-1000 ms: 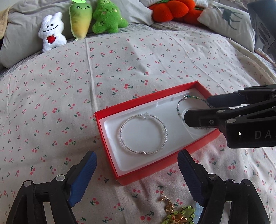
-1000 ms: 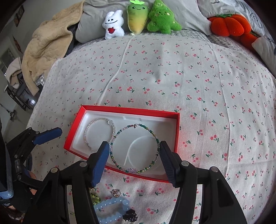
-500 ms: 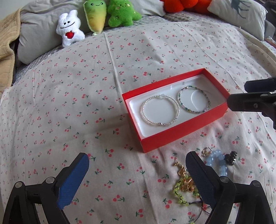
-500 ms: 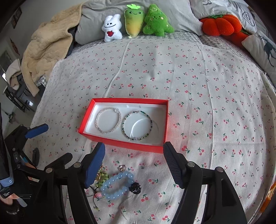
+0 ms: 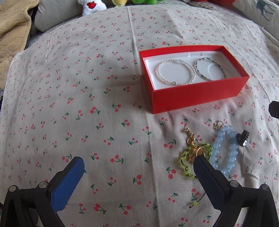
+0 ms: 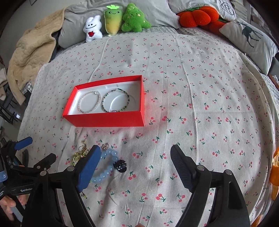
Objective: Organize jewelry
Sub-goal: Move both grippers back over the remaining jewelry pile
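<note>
A red box point(image 5: 197, 94) point(image 6: 104, 119) with a white liner lies on the cherry-print bedspread. Inside it are a clear bead bracelet point(image 5: 176, 72) point(image 6: 89, 101) and a green bead bracelet point(image 5: 210, 68) point(image 6: 115, 100). In front of the box lie a blue bead bracelet point(image 5: 225, 153) point(image 6: 106, 167), a green bead string with gold charms point(image 5: 191, 155) point(image 6: 78, 155), a small ring point(image 5: 218, 124) point(image 6: 105, 146) and a black hair clip point(image 5: 242, 138) point(image 6: 120, 165). My left gripper point(image 5: 139, 176) is open and empty, pulled back from the box. My right gripper point(image 6: 136, 165) is open and empty beside the loose pieces.
Plush toys point(image 6: 115, 22) and grey pillows point(image 6: 157, 10) line the far edge of the bed. A beige blanket point(image 6: 29, 54) hangs at the back left, a deer-print pillow point(image 6: 249, 38) at the back right. The left gripper's fingers point(image 6: 23, 141) show at the right wrist view's left edge.
Both grippers have drawn back from the box toward the near side of the bed. The green bead bracelet stays in the box. The loose jewelry has come into view.
</note>
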`<control>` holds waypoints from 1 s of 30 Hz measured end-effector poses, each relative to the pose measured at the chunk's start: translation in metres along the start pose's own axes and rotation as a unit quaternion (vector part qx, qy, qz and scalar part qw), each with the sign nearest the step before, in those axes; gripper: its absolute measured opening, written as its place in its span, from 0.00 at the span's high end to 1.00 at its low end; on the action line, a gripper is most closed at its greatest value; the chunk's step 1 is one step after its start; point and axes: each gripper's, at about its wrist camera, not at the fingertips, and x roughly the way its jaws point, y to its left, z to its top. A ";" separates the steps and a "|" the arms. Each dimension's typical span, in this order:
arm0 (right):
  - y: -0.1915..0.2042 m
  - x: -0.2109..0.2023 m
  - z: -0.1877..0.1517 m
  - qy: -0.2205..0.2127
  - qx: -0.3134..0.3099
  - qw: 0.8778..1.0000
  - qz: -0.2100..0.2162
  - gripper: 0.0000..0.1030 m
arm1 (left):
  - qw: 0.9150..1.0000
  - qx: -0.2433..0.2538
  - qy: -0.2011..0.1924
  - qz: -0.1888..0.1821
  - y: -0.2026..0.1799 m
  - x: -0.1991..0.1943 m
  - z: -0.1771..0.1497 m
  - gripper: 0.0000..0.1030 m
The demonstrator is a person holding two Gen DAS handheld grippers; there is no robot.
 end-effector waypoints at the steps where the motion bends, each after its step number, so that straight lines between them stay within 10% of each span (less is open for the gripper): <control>1: 0.000 0.002 -0.006 0.004 -0.002 1.000 0.003 0.13 | 1.000 0.001 0.001 -0.002 0.000 0.002 -0.005 0.00; 30: 0.018 0.062 -0.046 0.046 -0.080 0.995 0.028 0.23 | 0.995 -0.002 0.017 -0.098 -0.015 0.038 -0.023 0.01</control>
